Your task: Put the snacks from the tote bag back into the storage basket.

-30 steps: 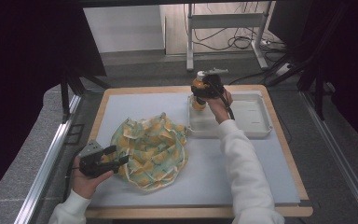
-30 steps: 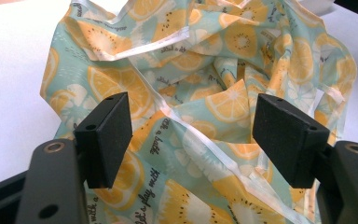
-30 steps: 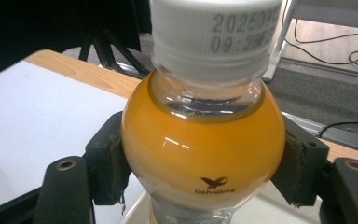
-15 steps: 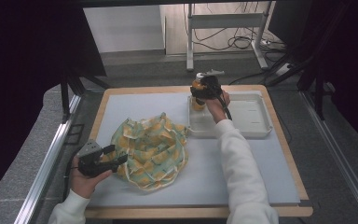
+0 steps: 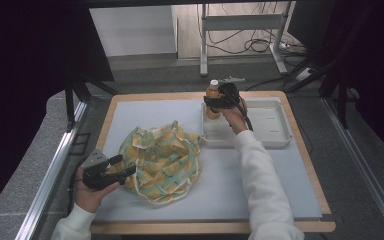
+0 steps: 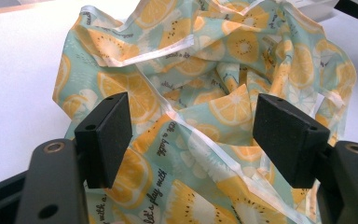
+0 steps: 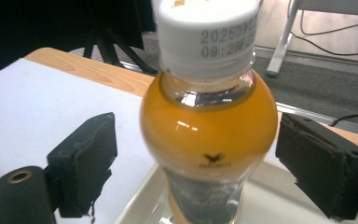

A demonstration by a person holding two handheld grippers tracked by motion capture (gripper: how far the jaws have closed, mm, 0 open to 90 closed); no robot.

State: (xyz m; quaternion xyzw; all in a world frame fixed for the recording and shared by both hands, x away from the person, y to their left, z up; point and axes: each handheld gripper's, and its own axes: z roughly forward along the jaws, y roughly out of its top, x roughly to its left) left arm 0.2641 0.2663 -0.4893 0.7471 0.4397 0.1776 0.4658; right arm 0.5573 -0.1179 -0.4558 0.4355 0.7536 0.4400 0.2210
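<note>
Right gripper (image 7: 196,168) stands wide open, its black pads either side of the upright orange-juice bottle with a white cap (image 7: 208,116), touching neither; the bottle stands in the white tray (image 5: 275,125). Left gripper (image 6: 193,135), also open and empty, hovers over the crumpled citrus-print cloth (image 6: 205,70)

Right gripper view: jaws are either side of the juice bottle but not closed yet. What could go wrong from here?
1. The right gripper is open around the rounded shoulder of the juice bottle; closing there, the pads might slip and tip it inside the white tray.
2. The left gripper is open over the crumpled fruit-print bag; it may pinch only a loose fold.
</note>
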